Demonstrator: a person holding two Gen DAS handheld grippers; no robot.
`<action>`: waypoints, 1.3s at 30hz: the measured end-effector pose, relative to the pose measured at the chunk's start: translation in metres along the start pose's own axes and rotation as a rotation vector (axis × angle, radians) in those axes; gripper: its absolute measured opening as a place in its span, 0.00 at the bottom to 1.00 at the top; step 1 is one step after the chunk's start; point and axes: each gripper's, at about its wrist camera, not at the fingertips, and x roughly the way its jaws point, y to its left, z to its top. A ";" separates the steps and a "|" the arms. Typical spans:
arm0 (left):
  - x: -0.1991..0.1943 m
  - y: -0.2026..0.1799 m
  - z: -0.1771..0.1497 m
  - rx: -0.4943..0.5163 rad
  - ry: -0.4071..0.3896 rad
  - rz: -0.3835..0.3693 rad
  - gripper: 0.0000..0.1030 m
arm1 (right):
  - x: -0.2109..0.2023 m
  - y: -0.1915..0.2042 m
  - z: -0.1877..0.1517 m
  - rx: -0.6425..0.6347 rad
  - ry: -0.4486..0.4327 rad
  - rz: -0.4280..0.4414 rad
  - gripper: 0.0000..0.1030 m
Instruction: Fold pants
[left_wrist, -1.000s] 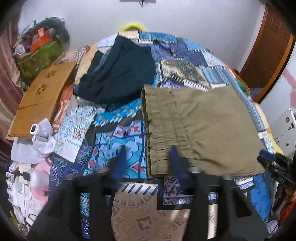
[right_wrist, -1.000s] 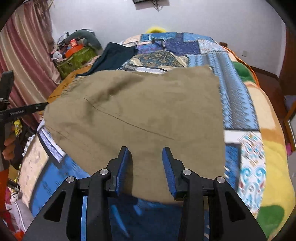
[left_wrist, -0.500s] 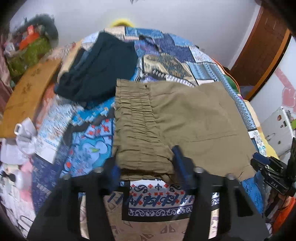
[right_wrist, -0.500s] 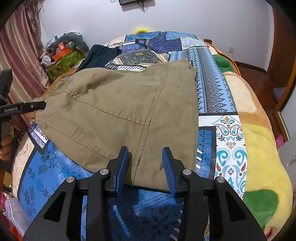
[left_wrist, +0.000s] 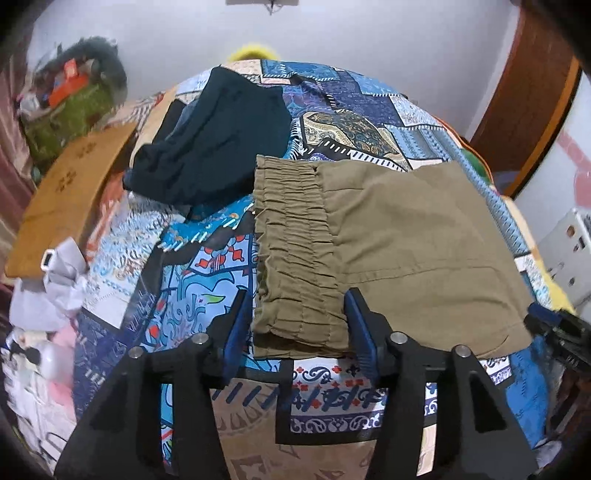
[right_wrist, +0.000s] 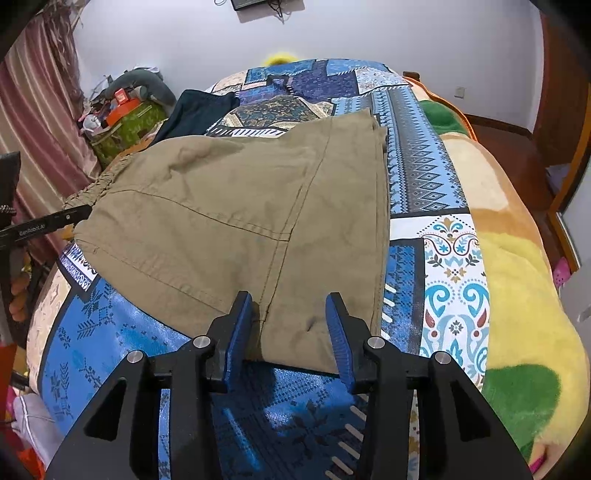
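Note:
Olive pants lie folded flat on a blue patchwork quilt. In the left wrist view the gathered elastic waistband runs toward me. My left gripper straddles its near corner, jaws opening, pads clear of the cloth. In the right wrist view the leg end of the pants lies between the fingers of my right gripper. Its jaws are opening slightly and are not pressing the cloth. Each gripper shows at the edge of the other's view: right gripper, left gripper.
A dark navy garment lies on the quilt beyond the waistband. A wooden board, a green bag and pale cloth clutter crowd the left side. A yellow-green blanket covers the bed's right edge, with a brown door beyond.
My left gripper shifted from the quilt beside the pants to over the waistband corner, narrowing then widening. In the right view the pants settled flatter and further away.

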 end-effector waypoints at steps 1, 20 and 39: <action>-0.001 0.001 0.000 0.001 -0.003 0.000 0.59 | -0.001 0.001 0.000 -0.001 0.001 -0.003 0.35; -0.042 -0.005 0.061 0.086 -0.131 0.065 0.82 | -0.033 -0.033 0.048 0.011 -0.095 -0.105 0.42; 0.065 0.021 0.144 0.045 0.034 0.109 0.83 | 0.037 -0.069 0.160 -0.041 -0.129 -0.114 0.45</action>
